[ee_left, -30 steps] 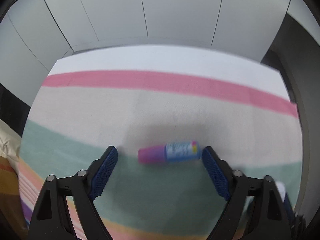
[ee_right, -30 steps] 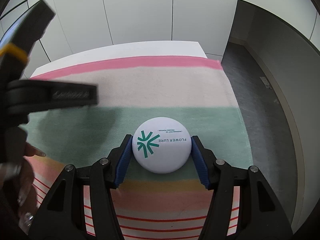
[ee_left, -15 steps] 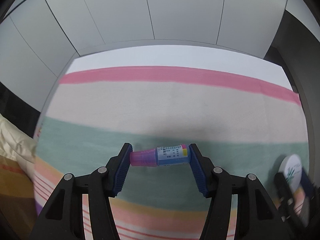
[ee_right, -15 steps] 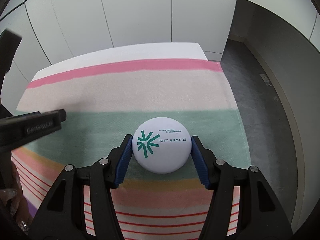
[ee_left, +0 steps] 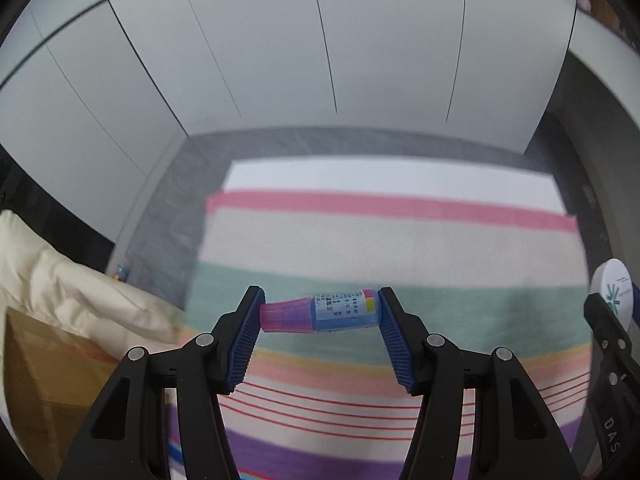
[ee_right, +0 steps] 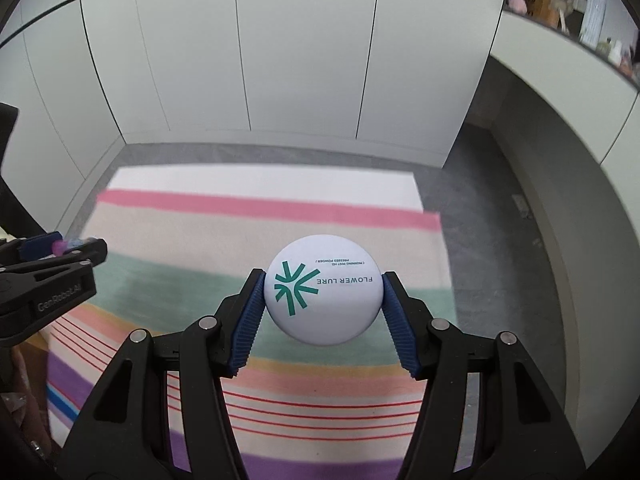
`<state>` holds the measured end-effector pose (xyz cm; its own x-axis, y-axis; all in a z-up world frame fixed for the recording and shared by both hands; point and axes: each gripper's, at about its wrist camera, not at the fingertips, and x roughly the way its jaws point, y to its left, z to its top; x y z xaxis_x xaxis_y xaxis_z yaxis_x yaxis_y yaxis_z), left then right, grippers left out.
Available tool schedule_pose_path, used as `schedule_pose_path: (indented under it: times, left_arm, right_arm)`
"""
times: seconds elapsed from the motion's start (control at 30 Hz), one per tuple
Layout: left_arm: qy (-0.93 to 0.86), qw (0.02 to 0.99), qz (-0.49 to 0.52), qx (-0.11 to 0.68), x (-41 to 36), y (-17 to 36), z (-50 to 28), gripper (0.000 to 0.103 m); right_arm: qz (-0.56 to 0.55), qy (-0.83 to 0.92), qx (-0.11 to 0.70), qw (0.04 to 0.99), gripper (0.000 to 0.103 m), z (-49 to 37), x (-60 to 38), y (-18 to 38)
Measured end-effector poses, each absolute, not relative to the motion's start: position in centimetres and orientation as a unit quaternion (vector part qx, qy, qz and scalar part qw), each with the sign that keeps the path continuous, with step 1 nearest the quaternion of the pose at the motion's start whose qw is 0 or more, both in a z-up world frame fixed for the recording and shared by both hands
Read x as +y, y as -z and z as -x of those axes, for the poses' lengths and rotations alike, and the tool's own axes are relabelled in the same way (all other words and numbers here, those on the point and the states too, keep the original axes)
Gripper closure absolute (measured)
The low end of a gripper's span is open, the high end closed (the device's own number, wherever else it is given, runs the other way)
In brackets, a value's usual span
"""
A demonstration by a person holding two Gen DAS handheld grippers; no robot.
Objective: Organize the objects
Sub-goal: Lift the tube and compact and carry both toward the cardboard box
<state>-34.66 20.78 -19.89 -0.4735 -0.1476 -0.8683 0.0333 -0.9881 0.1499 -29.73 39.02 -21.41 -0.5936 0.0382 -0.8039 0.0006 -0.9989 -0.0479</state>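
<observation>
My left claw (ee_left: 321, 314) is clenched end to end on the small dropper bottle (ee_left: 320, 314), one blue pad on the pink cap at 9 o'clock, the other on the blue base at 3 o'clock, so the bottle hangs crosswise, clear of the striped cloth (ee_left: 400, 240) below. Having just closed, its jaws have the bottle between them. My right claw (ee_right: 323, 300) is grasping the white round powder compact (ee_right: 323, 294) across its width, lid facing me, also lifted off the cloth. From the right view the left claw sits out at 9 o'clock, well apart. I judge both carries are under way; the end-on hold on the bottle looks slip-prone, so I would keep that wrist level and move smoothly. A cream bedding heap (ee_left: 60, 280) lies at 8 o'clock, beside the desk.
</observation>
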Motion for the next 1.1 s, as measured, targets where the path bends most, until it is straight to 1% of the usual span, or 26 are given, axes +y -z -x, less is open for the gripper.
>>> schedule_pose_path:
  times: [0.23, 0.37, 0.6, 0.83, 1.1]
  left_arm:
    - [0.875, 0.038, -0.479, -0.052, 19.6, 12.1, 33.7, 0.044]
    - [0.882, 0.03, -0.467, -0.055, 19.5, 9.0, 32.4, 0.044]
    - [0.89, 0.033, -0.452, -0.054, 19.9, 6.2, 30.0, 0.044]
    - [0.888, 0.027, -0.455, -0.058, 20.3, 5.8, 28.0, 0.044]
    - [0.893, 0.026, -0.442, -0.08, 20.9, 4.7, 22.9, 0.044]
  right_arm:
    - [0.423, -0.905, -0.037, -0.002, 0.043, 28.5, 36.6, 12.1]
    - [0.414, -0.91, -0.033, -0.007, 0.043, 28.0, 36.1, 9.0]
    - [0.422, -0.906, -0.035, -0.006, 0.043, 26.5, 35.2, 7.7]
    - [0.43, -0.901, -0.045, -0.007, 0.043, 24.9, 34.8, 6.9]
    - [0.437, -0.898, -0.047, -0.003, 0.043, 21.4, 35.0, 6.6]
